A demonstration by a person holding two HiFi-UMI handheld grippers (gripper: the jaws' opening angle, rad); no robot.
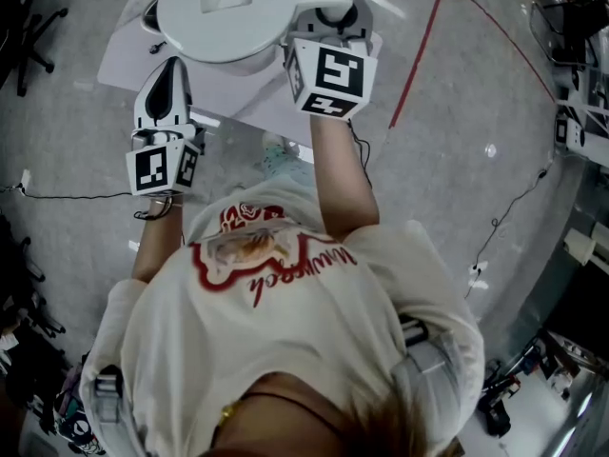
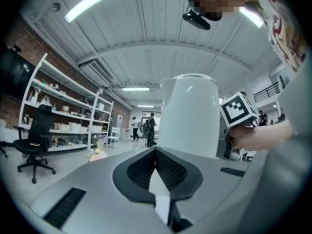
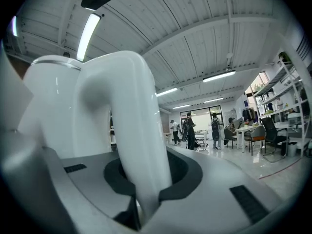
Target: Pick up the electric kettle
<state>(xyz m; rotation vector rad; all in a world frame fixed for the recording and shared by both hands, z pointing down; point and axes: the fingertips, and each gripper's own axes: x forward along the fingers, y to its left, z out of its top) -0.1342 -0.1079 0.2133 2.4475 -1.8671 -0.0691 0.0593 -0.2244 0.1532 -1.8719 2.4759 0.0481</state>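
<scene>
Nearest the head camera, a cream T-shirt with red print [image 1: 276,284] lies below the kettle in the frame, and two bare forearms reach up from it towards that kettle. The left claw [image 2: 156,154] has its two grey jaws pressed together with nothing between them; it points level at the left side of the tall white plastic electric kettle [image 2: 189,115], close to its wall but with its tips short of it. The right claw [image 3: 148,177] pinches the kettle's thick white arched handle [image 3: 127,126], which rises between its dark pads. In the left gripper view, a hand [image 2: 256,134] grips this claw just right of the kettle, under its black-and-white marker cube. From above, the kettle shows its round lid and sits over the pale rectangular worktop [image 1: 122,57]. Whether its base touches the worktop I cannot tell. Right of the kettle, a thin red line [image 1: 419,57] crosses the grey speckled floor [image 1: 457,160]. Well to the kettle's left stands a black office swivel chair [image 2: 33,141], with white open shelving [image 2: 66,116] loaded with small goods behind it. Far beyond the kettle, several people [image 2: 146,128] stand near a bright doorway, and long strip lights [image 2: 93,2] run along the white ribbed ceiling above.
</scene>
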